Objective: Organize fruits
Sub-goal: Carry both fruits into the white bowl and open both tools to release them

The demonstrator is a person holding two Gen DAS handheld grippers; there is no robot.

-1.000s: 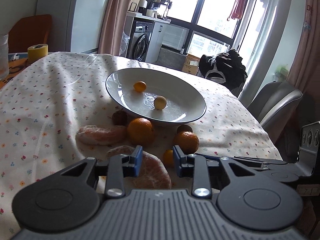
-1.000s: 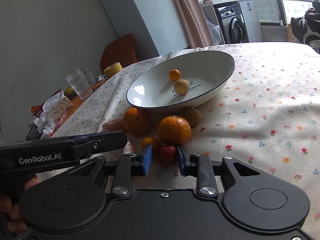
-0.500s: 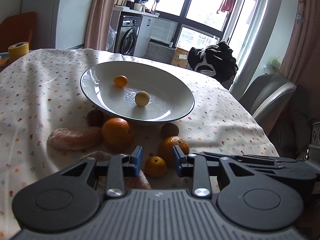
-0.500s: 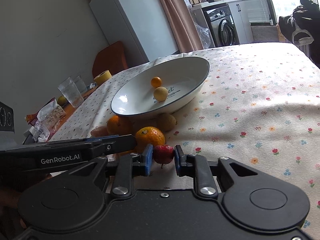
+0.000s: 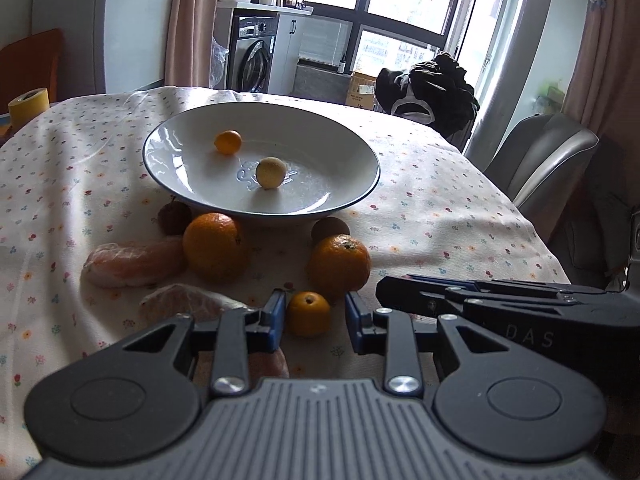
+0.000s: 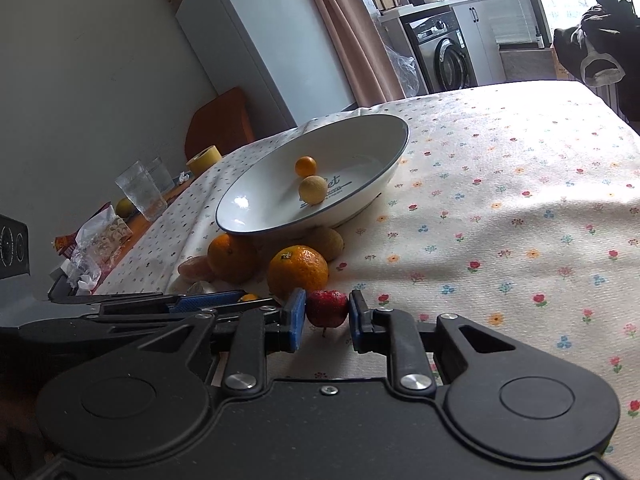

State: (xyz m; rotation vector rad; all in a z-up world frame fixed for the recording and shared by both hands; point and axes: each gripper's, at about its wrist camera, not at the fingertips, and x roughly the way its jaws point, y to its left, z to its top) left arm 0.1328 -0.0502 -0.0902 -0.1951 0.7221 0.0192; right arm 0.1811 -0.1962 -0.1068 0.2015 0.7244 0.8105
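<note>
Hovering low over the tablecloth [image 5: 440, 200], the left gripper [image 5: 316, 316] stands open around a small orange [image 5: 308, 314]; the right gripper [image 6: 327, 314] holds a red fruit [image 6: 326, 308] tightly between both pads.

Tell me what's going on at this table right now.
A person is sorting fruit into a white bowl using a handheld gripper in each hand. The right gripper is clamped on a small red fruit. The left gripper is open, its fingers on either side of a small orange fruit that sits on the tablecloth. Two small fruits already lie in the bowl, while two oranges, peeled segments and some brown fruits wait in front of it.
</note>
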